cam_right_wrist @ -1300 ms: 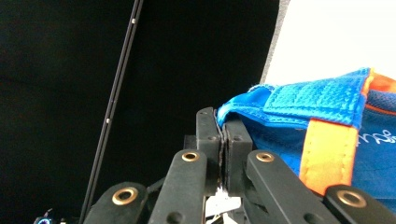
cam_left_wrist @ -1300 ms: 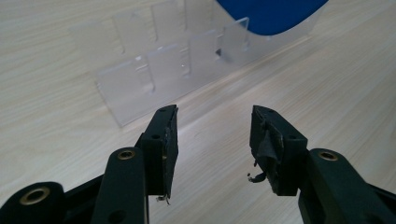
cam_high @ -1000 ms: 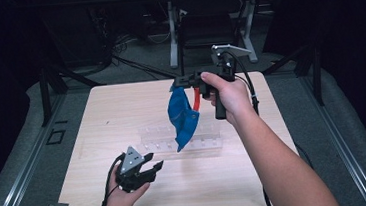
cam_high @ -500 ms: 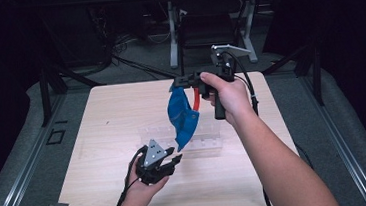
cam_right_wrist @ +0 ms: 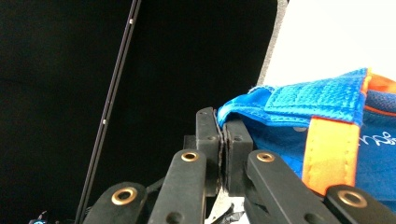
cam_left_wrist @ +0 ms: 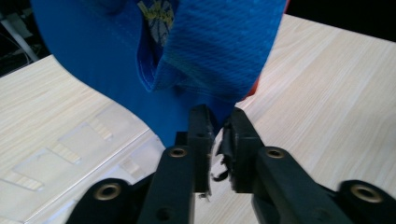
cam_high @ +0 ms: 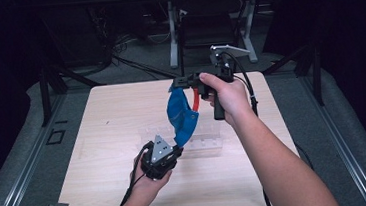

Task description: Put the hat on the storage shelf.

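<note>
Lettering on blue cap (cam_left_wrist: 219, 51) held by both grippers stays illegible.

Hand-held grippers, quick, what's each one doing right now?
Left hand-held gripper: jaws just closing, pinching the blue garment's lower edge.
Right hand-held gripper: shut on the garment's top edge.

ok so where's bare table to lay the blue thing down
Bare table left of the blue fabric item, and along the near edge. Crowded mid-table: clear tray, left claw, right claw holding the fabric up.

Overhead light falls bright on the table (cam_high: 122, 118), surroundings sink into dark, and close-up views look soft
</note>
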Motion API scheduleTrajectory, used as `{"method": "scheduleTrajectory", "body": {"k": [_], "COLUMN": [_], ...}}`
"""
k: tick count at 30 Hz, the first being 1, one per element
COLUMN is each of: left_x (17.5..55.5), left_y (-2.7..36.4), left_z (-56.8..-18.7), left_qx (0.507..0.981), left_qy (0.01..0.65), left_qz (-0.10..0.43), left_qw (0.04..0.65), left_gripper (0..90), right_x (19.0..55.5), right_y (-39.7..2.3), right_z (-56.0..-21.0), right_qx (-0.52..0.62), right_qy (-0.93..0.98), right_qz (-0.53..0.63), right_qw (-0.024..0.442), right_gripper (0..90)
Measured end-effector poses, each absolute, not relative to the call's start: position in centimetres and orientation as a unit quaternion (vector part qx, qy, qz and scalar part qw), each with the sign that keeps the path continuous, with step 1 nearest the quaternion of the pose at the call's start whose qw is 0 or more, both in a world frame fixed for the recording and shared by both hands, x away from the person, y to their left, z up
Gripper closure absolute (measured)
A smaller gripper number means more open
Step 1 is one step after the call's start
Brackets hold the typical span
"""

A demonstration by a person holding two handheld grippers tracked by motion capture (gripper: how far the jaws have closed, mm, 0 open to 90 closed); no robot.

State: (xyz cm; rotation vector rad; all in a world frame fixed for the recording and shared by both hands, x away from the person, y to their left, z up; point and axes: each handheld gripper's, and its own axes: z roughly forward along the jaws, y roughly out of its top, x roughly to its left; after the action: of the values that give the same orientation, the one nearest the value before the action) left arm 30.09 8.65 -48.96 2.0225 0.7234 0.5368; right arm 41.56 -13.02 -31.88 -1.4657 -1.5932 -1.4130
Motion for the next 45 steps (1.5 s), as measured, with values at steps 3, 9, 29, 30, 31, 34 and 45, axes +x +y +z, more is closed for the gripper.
{"method": "scheduleTrajectory", "body": {"k": [3,9,29,30,31,34,45], "left_x": [30.2,30.4,31.0,31.0,31.0,31.1,31.5], "left_y": [9.2,9.9,10.3,10.3,10.3,10.3,10.7], "left_z": [-49.0,-49.0,-49.3,-49.3,-49.3,-49.4,-50.6], "left_qx": [0.82,0.818,0.819,0.819,0.818,0.818,0.816], "left_qy": [0.288,0.289,0.301,0.301,0.303,0.305,0.321], "left_qz": [0.221,0.229,0.228,0.228,0.227,0.227,0.213], "left_qw": [0.443,0.441,0.431,0.431,0.432,0.432,0.431], "left_gripper": [85.3,87.9,88.5,88.5,88.5,88.5,88.4], "right_x": [41.5,41.5,41.6,41.6,41.6,41.6,41.5], "right_y": [-13.1,-12.9,-13.3,-13.3,-13.5,-13.9,-15.2], "right_z": [-31.9,-32.0,-32.5,-32.5,-32.5,-32.5,-32.4], "right_qx": [-0.544,-0.545,-0.554,-0.554,-0.555,-0.558,-0.561], "right_qy": [-0.595,-0.598,-0.605,-0.605,-0.604,-0.603,-0.604], "right_qz": [-0.523,-0.521,-0.515,-0.515,-0.515,-0.514,-0.513], "right_qw": [0.275,0.272,0.249,0.249,0.249,0.247,0.238], "right_gripper": [87.6,87.5,74.7,74.7,74.0,72.8,72.4]}}
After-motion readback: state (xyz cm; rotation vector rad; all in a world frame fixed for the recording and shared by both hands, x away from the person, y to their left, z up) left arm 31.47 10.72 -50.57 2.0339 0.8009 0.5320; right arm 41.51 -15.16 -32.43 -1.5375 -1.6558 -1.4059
